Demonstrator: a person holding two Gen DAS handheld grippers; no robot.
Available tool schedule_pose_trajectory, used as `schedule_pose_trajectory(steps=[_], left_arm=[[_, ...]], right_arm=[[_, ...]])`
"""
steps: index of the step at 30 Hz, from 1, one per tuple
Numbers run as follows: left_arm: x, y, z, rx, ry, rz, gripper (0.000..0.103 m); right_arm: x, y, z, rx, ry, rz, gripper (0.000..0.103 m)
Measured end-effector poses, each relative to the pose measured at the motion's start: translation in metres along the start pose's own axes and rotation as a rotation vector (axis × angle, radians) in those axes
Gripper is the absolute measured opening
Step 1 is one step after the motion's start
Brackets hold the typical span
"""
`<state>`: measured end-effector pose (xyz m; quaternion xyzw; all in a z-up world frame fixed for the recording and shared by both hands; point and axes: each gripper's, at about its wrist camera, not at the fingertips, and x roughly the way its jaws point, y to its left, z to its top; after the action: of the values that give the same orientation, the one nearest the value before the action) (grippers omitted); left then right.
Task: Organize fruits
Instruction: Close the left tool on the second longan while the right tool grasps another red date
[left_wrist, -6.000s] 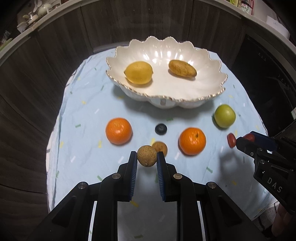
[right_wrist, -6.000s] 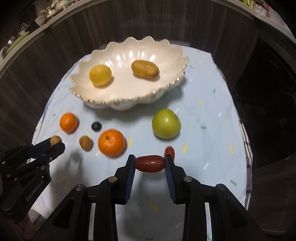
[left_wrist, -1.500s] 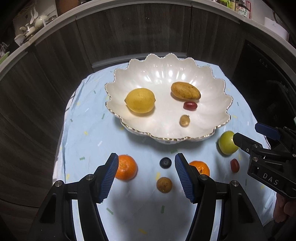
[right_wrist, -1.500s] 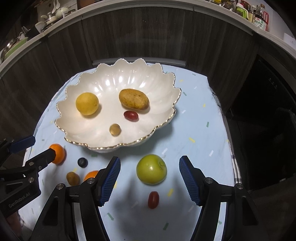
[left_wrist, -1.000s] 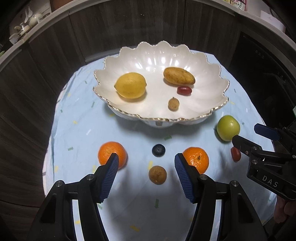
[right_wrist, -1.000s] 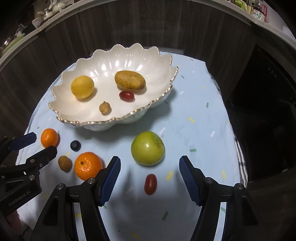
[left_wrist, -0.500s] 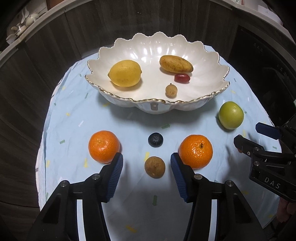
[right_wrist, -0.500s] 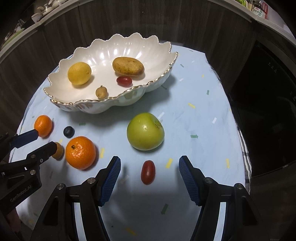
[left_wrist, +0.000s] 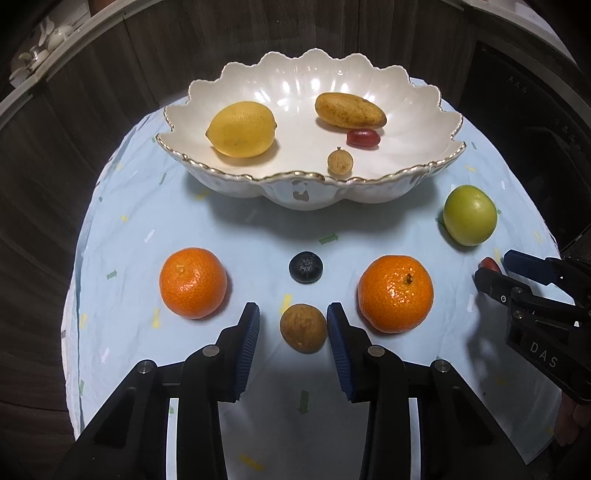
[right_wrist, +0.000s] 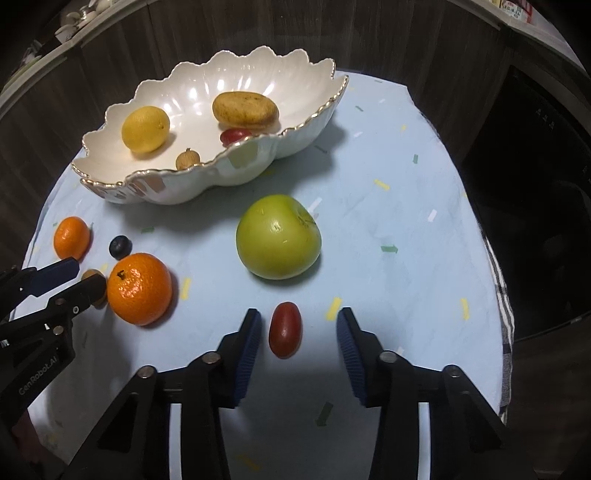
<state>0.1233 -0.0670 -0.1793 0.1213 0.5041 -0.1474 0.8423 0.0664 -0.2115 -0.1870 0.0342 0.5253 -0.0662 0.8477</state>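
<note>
Brown round longan (left_wrist: 303, 328), red oval tomato (right_wrist: 284, 334)

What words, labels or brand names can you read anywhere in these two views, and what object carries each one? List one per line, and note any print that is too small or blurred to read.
"DAS": on the black body of the right gripper, seen from the left wrist view.
"GenRobot.AI": on the black body of the left gripper, seen from the right wrist view.
Packages on the counter at the top right carry print too small and blurred to read.
</note>
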Motion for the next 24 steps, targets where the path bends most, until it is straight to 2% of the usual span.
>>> schedule_pose_trajectory(steps=[4,9,24], left_arm=[[0.0031,-0.0011,-0.0013,0.001,0.001,-0.007,0.034],[0.0059,-0.0021,-0.0019,-0.003,0.007,-0.023,0.027],[0.0011,-0.0037,-0.002,0.009,-0.014,-0.024,0.026]], right_arm=[[0.0019,-0.0003,-0.0017,-0.003,0.004,0.009,0.034],[0.0018,0.0013,-0.0015,-0.011,0.0,0.037,0.019],[-0.0011,0.0011,0.0007,-0.002,-0.007,0.048,0.018]])
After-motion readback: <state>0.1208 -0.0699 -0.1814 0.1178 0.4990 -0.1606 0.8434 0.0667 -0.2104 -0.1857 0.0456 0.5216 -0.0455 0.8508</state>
